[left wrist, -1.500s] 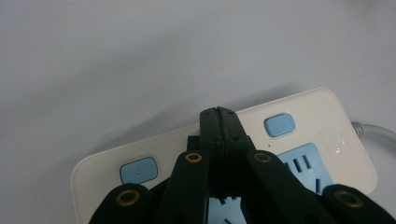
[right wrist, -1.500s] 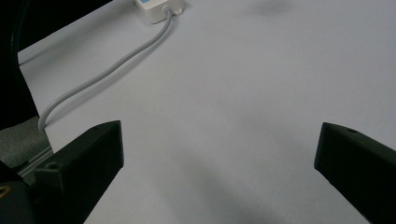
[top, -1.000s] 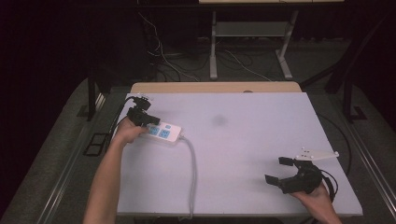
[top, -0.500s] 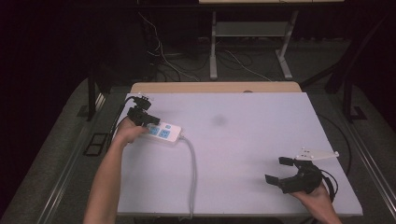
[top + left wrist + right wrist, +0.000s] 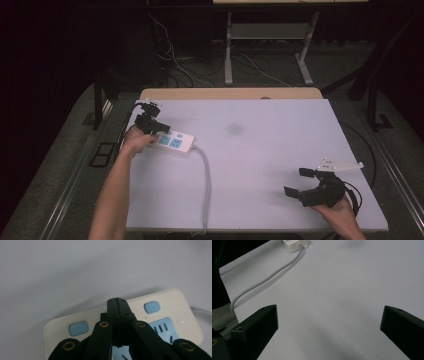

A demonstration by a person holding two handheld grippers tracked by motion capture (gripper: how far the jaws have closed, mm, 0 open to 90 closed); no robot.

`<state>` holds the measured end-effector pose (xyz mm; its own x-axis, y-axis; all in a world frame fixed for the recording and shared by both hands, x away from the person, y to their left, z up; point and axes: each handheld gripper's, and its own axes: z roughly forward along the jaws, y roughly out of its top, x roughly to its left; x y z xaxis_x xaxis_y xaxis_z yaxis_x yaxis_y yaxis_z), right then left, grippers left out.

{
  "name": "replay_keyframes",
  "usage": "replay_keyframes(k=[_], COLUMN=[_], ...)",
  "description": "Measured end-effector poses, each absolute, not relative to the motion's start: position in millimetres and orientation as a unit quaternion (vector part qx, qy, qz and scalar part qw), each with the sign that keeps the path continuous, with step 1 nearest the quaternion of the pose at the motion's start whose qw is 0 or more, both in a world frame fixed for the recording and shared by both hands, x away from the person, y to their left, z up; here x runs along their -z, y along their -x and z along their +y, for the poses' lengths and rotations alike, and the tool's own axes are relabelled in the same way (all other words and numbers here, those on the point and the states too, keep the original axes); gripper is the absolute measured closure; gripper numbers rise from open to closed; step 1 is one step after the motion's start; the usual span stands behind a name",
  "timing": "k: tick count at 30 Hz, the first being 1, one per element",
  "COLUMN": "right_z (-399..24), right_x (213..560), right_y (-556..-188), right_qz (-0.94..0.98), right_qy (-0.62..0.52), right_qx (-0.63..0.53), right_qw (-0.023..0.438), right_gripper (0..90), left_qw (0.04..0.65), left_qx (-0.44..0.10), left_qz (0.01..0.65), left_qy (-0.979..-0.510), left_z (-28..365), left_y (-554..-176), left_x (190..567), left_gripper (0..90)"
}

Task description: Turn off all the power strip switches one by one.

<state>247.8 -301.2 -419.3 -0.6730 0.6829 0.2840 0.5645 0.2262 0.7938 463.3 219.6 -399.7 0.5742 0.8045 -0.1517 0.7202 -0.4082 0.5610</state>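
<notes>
Our left gripper (image 5: 117, 300) has its two black jaws pressed tight together w/ nothing between them; the closed tip sits over the white plastic power strip with pale-blue buttons and sockets (image 5: 172, 302). In the left gripper view the tip lies between two small blue buttons, approx. the strip's midline; we can't tell if it actually touches the casing. In the high view that gripper (image 5: 148, 121) and the strip (image 5: 175, 142) are at approx. 10 o'clock on the white rectangular tabletop (image 5: 260, 150), near the left edge, our left hand right behind it.

The strip's grey round cable (image 5: 206, 185) leaves its right end, curves, then runs toward 6 o'clock and off the near edge.

Our right gripper (image 5: 301, 185) is well apart, at approx. 4 o'clock near the front-right corner. Its jaws stand wide open, holding nothing: the right gripper view has bare tabletop between them, w/ the cable (image 5: 262, 282) and one end of the strip (image 5: 294, 245) far off at 11 o'clock.
</notes>
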Motion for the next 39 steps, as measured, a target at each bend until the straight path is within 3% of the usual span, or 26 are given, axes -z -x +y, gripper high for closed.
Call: replay_keyframes(k=[19,39], right_z=[-301,-301], right_x=[420,422], right_y=[-249,-249], right_qz=[0.781,0.785], right_qy=[-0.401,-0.400], right_qx=[-0.474,-0.469], right_qw=[0.062,0.062], right_gripper=[1.0,0.9], left_qw=[0.316,0.290], left_qx=[-0.100,-0.106], left_qz=[0.459,0.473], left_qy=[-0.825,-0.825], left_z=[244,252], left_y=[-462,-467], left_x=[375,394], left_gripper=[89.4,89.3])
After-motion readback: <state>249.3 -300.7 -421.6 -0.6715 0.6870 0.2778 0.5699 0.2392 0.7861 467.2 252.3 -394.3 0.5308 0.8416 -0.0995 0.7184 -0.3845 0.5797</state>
